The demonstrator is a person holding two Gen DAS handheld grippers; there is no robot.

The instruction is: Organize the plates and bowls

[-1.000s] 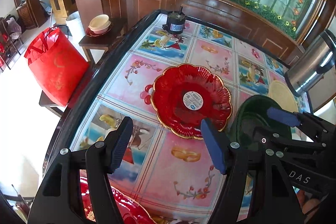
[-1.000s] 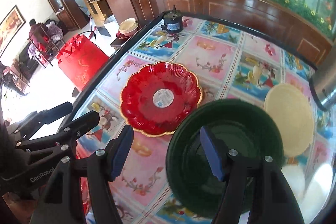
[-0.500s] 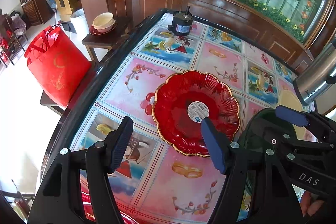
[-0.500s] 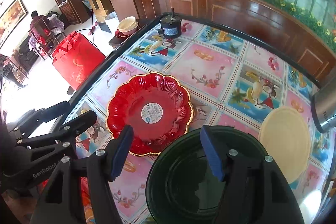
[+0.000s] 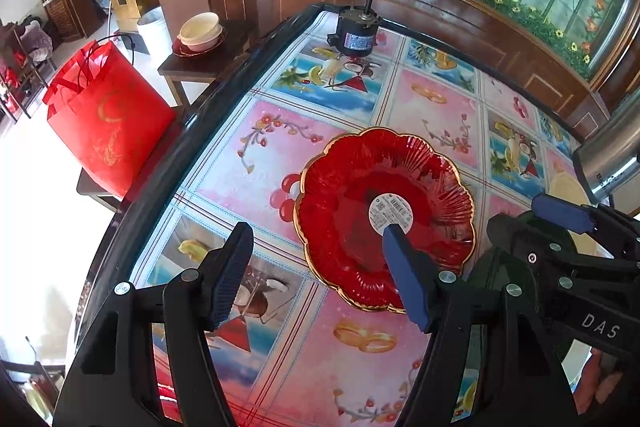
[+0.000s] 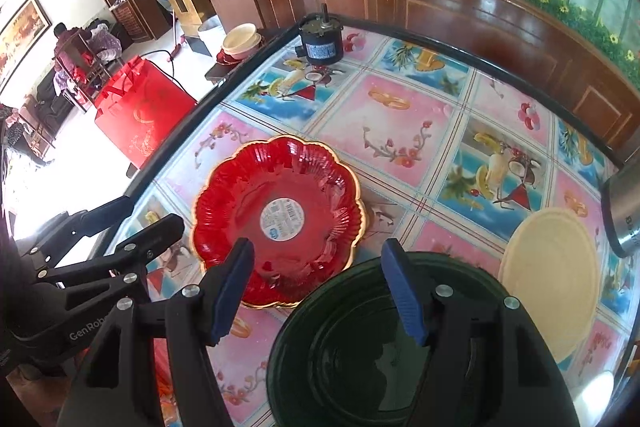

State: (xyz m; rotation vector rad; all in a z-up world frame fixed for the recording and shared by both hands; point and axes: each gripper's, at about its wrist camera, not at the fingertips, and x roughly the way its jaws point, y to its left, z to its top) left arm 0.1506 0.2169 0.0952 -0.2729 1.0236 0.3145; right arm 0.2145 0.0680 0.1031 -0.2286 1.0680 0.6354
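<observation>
A red scalloped plate (image 5: 384,215) with a gold rim and a round sticker lies on the patterned table; it also shows in the right wrist view (image 6: 278,219). My left gripper (image 5: 316,275) is open and empty, hovering over the plate's near left edge. My right gripper (image 6: 318,287) is open and empty above the near rim of a dark green bowl (image 6: 360,347), which sits just right of the red plate. A cream plate (image 6: 550,275) lies further right. The green bowl is mostly hidden behind the right gripper in the left wrist view.
A small black motor (image 5: 356,33) stands at the table's far edge. A steel kettle (image 6: 624,211) is at the right. Off the table's left side are a red bag (image 5: 108,119) and a side table with stacked bowls (image 5: 200,33). Another red plate edge (image 5: 168,399) shows near me.
Both grippers have moved forward and lower toward the dishes; the red plate and green bowl appear larger and nearer. Both stay open. No dish has moved.
</observation>
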